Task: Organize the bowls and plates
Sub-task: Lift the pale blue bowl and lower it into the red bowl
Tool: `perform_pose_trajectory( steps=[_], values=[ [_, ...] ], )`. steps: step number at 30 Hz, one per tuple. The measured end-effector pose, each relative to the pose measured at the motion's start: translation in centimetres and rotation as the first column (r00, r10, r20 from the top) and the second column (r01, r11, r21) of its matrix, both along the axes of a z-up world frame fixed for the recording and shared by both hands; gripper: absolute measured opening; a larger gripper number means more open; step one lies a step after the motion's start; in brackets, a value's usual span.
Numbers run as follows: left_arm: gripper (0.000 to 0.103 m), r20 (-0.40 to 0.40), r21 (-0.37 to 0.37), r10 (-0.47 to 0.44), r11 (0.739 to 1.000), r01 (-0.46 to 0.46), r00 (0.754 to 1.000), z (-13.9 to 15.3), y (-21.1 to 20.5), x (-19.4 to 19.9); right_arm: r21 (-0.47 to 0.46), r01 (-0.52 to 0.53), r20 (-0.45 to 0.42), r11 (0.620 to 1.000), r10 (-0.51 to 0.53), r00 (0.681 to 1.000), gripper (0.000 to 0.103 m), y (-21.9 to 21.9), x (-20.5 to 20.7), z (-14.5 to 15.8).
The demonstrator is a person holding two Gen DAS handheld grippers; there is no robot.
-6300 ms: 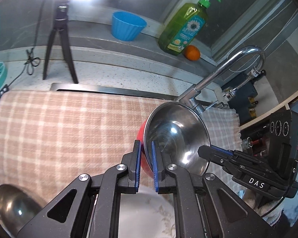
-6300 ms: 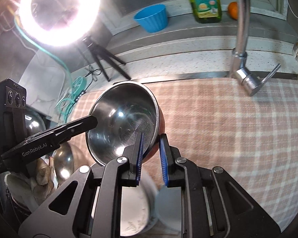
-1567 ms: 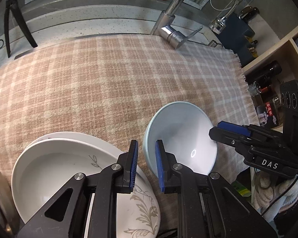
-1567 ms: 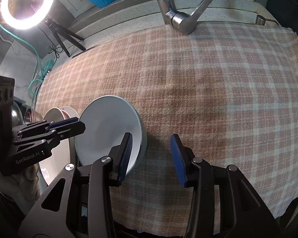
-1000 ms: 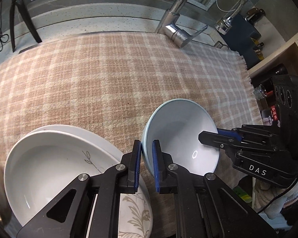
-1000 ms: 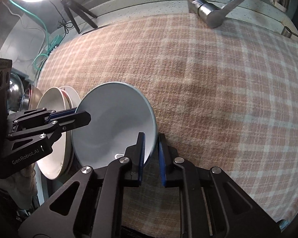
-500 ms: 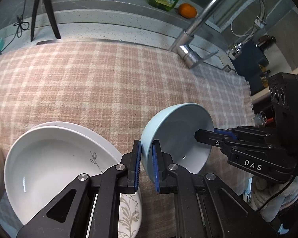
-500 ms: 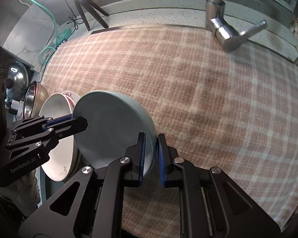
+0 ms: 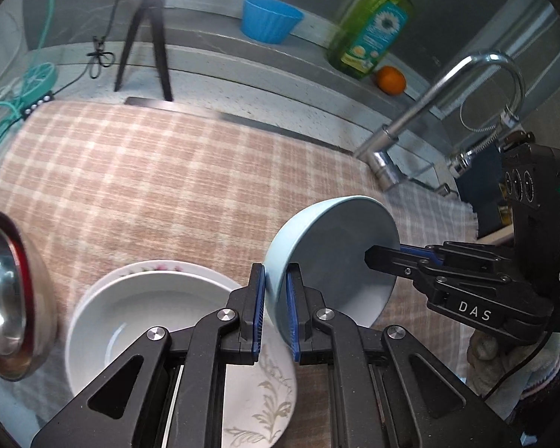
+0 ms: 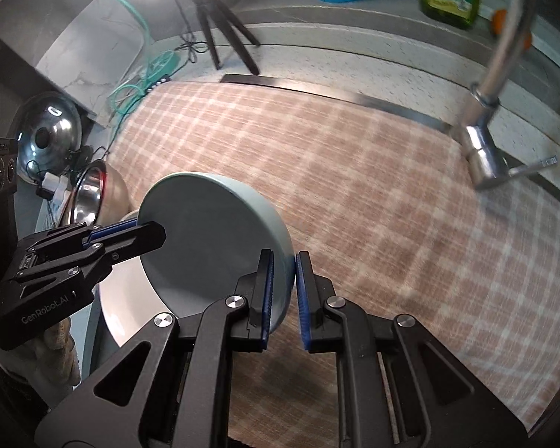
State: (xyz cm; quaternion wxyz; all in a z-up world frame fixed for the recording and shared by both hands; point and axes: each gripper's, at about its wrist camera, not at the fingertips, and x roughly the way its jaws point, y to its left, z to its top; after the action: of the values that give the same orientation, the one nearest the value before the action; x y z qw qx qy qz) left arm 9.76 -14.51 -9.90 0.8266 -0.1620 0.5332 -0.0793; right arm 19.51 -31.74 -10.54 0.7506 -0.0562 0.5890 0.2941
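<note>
A pale blue bowl (image 9: pixel 336 257) is held tilted in the air by both grippers. My left gripper (image 9: pixel 274 308) is shut on its near-left rim. My right gripper (image 10: pixel 283 291) is shut on the opposite rim; the bowl (image 10: pixel 212 239) faces away from it in the right wrist view. The right gripper also shows in the left wrist view (image 9: pixel 384 255), the left one in the right wrist view (image 10: pixel 145 233). Below lie stacked white plates (image 9: pixel 149 317) with a leaf pattern. A steel bowl with a red outside (image 9: pixel 7 291) sits at the far left.
A pink plaid cloth (image 9: pixel 149 186) covers the counter. A chrome faucet (image 9: pixel 448 112) stands at the back right. A blue cup (image 9: pixel 270 18), green soap bottle (image 9: pixel 377 30) and orange (image 9: pixel 391 80) sit on the ledge. A tripod (image 9: pixel 145 37) and a steel lid (image 10: pixel 50 130) are at the left.
Both grippers have lifted the blue bowl off the cloth and tilted it up on edge. The views have swung up toward the back ledge. Earlier the steel bowl was carried the same way.
</note>
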Motion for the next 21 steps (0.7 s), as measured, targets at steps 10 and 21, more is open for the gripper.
perform_pose_trajectory(
  steps=[10, 21],
  values=[
    [0.010, 0.049, 0.006, 0.088, 0.996, -0.089, 0.995, 2.5, 6.8, -1.4, 0.047, -0.072, 0.019, 0.996, 0.072, 0.997, 0.012, 7.2, -0.6, 2.1],
    [0.010, 0.034, 0.025, 0.165, 0.986, -0.166, 0.986, 3.0, 14.3, -4.3, 0.069, -0.157, 0.011, 0.985, 0.156, 0.988, 0.012, 15.6, -3.3, 2.8]
  ],
)
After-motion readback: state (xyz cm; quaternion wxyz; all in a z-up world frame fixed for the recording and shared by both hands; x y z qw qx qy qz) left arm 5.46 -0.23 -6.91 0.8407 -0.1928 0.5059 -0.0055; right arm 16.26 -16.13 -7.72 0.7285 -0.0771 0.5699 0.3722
